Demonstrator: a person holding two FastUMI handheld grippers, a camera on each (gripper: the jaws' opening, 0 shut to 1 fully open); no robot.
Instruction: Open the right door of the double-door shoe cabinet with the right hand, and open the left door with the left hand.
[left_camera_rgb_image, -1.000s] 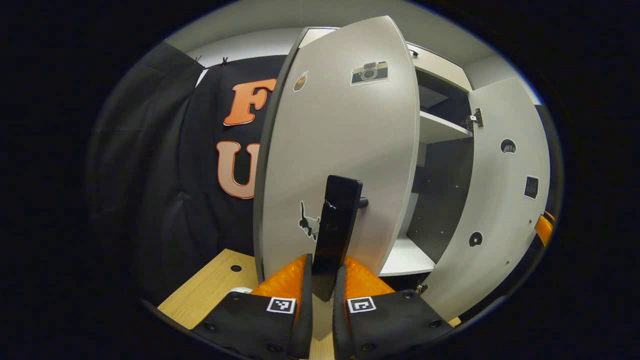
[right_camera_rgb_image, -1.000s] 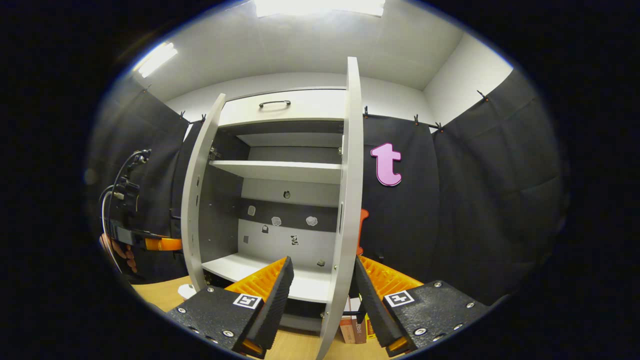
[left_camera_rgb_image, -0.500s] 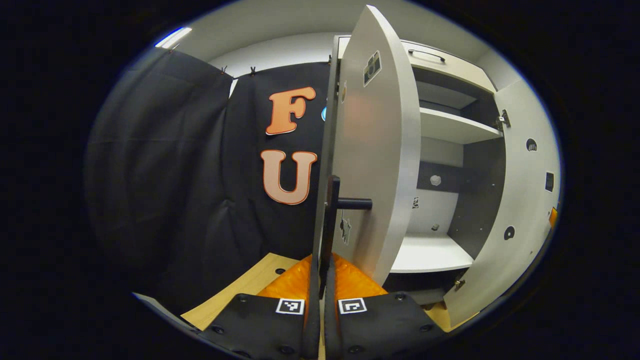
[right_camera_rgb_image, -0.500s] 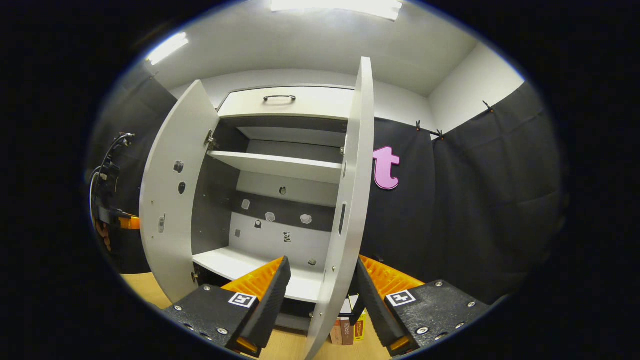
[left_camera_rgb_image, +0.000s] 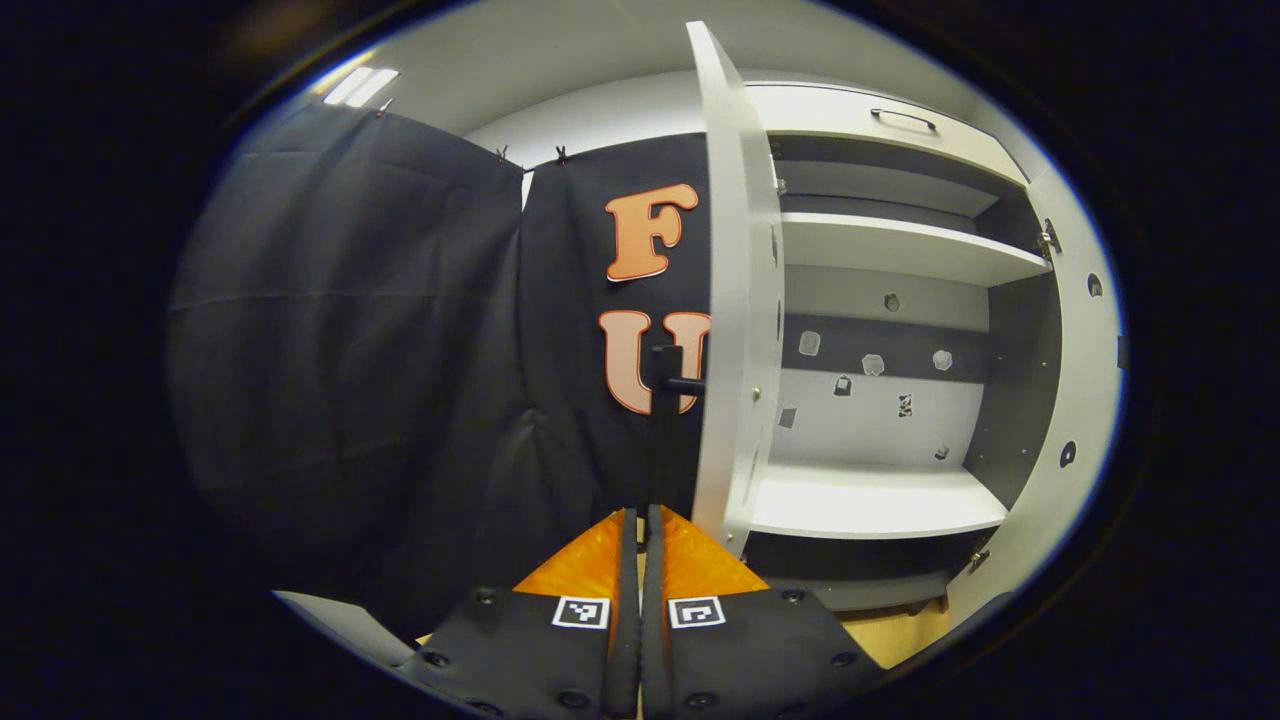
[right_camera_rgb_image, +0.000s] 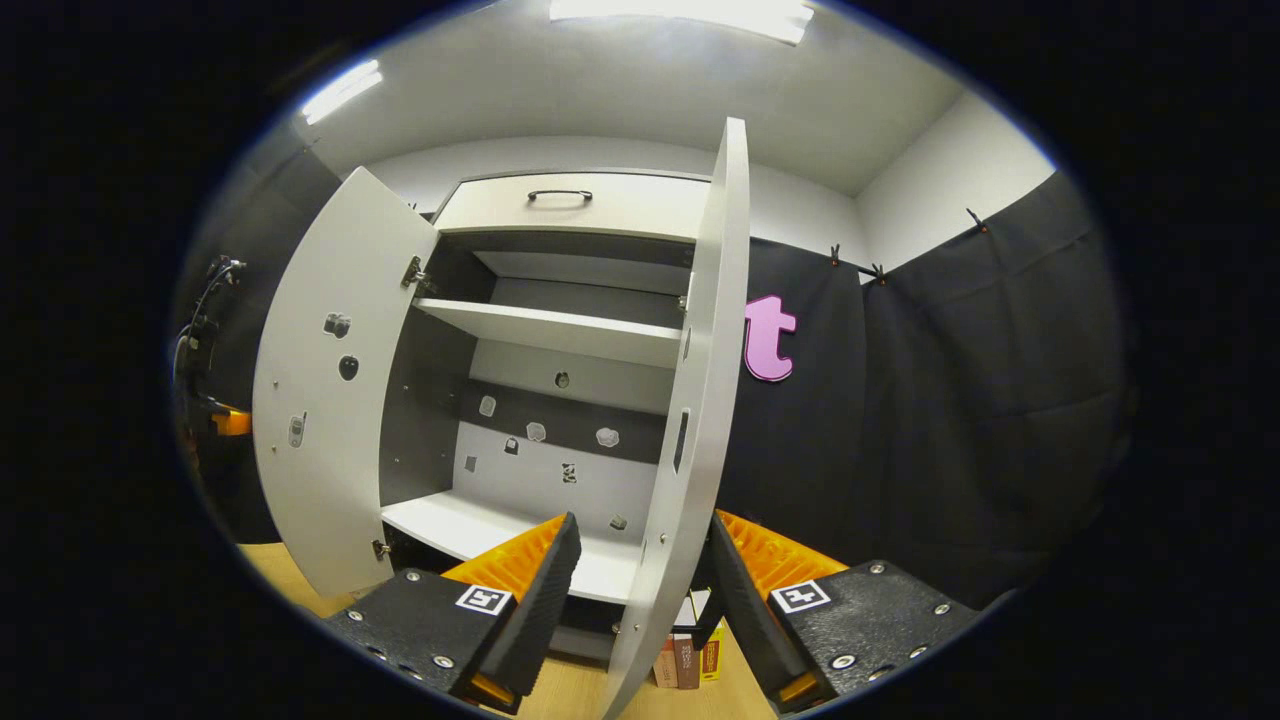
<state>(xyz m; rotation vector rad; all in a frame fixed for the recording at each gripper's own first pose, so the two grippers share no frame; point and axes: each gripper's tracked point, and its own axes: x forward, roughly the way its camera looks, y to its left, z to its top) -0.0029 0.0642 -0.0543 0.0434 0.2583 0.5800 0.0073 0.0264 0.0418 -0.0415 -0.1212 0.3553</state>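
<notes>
The left door (left_camera_rgb_image: 735, 300) of the pale grey shoe cabinet stands wide open and appears edge-on in the left gripper view. My left gripper (left_camera_rgb_image: 640, 512) is shut on its black bar handle (left_camera_rgb_image: 660, 400). In the right gripper view the right door (right_camera_rgb_image: 700, 400) also stands open, edge-on. My right gripper (right_camera_rgb_image: 643, 525) is open, one finger on each side of that door's lower edge, with gaps to the panel. The left door (right_camera_rgb_image: 320, 400) shows there from its inner face. Behind it is part of the left gripper (right_camera_rgb_image: 215, 420).
Inside the cabinet are an upper shelf (right_camera_rgb_image: 550, 330) and a white bottom shelf (left_camera_rgb_image: 880, 500). A drawer with a dark handle (right_camera_rgb_image: 560, 195) sits on top. Small boxes (right_camera_rgb_image: 685, 660) stand on the wooden surface (right_camera_rgb_image: 560, 695) below. Black cloth hangs on both sides.
The left door has swung further open with my left gripper on its handle, from face-on to edge-on. The right door and right gripper have barely moved.
</notes>
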